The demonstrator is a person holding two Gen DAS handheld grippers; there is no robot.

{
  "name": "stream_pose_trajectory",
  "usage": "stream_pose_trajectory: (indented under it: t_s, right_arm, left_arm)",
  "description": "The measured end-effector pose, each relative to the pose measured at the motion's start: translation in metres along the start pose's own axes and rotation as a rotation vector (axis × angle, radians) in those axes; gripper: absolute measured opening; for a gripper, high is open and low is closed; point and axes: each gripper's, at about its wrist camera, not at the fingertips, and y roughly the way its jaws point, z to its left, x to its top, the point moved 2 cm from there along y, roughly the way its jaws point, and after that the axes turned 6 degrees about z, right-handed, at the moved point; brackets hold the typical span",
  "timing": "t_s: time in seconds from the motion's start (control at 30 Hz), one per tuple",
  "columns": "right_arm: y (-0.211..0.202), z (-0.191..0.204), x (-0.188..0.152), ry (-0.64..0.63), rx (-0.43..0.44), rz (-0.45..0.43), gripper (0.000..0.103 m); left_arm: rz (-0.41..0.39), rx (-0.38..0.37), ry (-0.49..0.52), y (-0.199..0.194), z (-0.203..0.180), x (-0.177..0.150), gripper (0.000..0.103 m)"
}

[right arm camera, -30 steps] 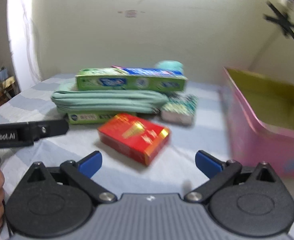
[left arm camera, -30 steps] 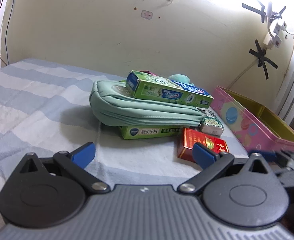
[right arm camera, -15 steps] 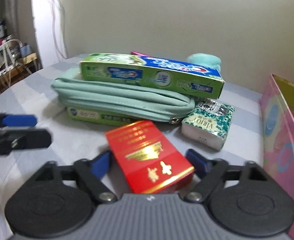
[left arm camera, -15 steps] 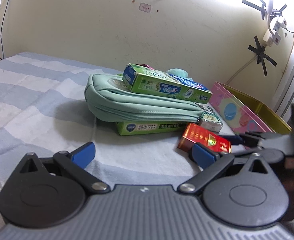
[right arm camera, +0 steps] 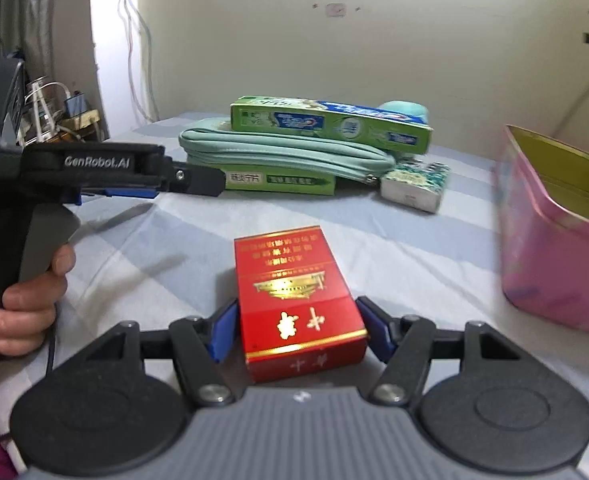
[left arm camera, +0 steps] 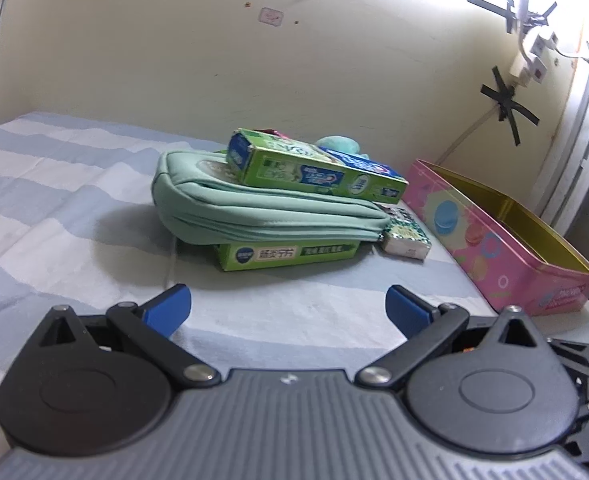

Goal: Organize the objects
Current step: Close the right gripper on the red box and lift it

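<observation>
My right gripper (right arm camera: 300,330) is shut on a red cigarette pack (right arm camera: 294,300) and holds it above the striped bedsheet. A pile lies further back: a green toothpaste box (right arm camera: 330,124) on a mint pouch (right arm camera: 286,156), over a flat green box (right arm camera: 278,182), with a small green-white tissue pack (right arm camera: 414,184) beside it. My left gripper (left arm camera: 288,312) is open and empty in front of the same pile: toothpaste box (left arm camera: 318,172), pouch (left arm camera: 262,212), flat box (left arm camera: 290,256), tissue pack (left arm camera: 406,236). The left gripper also shows in the right wrist view (right arm camera: 190,180), side-on.
An open pink tin (left arm camera: 506,248) with a gold inside stands at the right; it also shows in the right wrist view (right arm camera: 554,232). A cream wall runs behind the pile. Cables and clutter are at the far left (right arm camera: 62,112).
My right gripper closed on the red pack and lifted it back away from the pile. The pack is gone from the left wrist view. The left gripper shifted slightly.
</observation>
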Motion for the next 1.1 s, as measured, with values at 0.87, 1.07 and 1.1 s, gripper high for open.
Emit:
stream_pose_trajectory:
  t_s: [0.87,1.07,1.1]
  right_arm:
    - [-0.028,0.009,-0.029,-0.098,0.014,0.004,0.057]
    - [-0.051,-0.003,-0.019,-0.107,-0.090,-0.128,0.057]
    - [-0.057,-0.011,-0.014,-0.101,-0.113,-0.158,0.057]
  left_arm:
    - [0.334,-0.367,0.119,0.023,-0.066,-0.014,0.076]
    - [0.267,-0.372,0.223,0.019,-0.111,0.024,0.076]
    - [0.247,-0.381,0.240,0.020,-0.123,0.036,0.076]
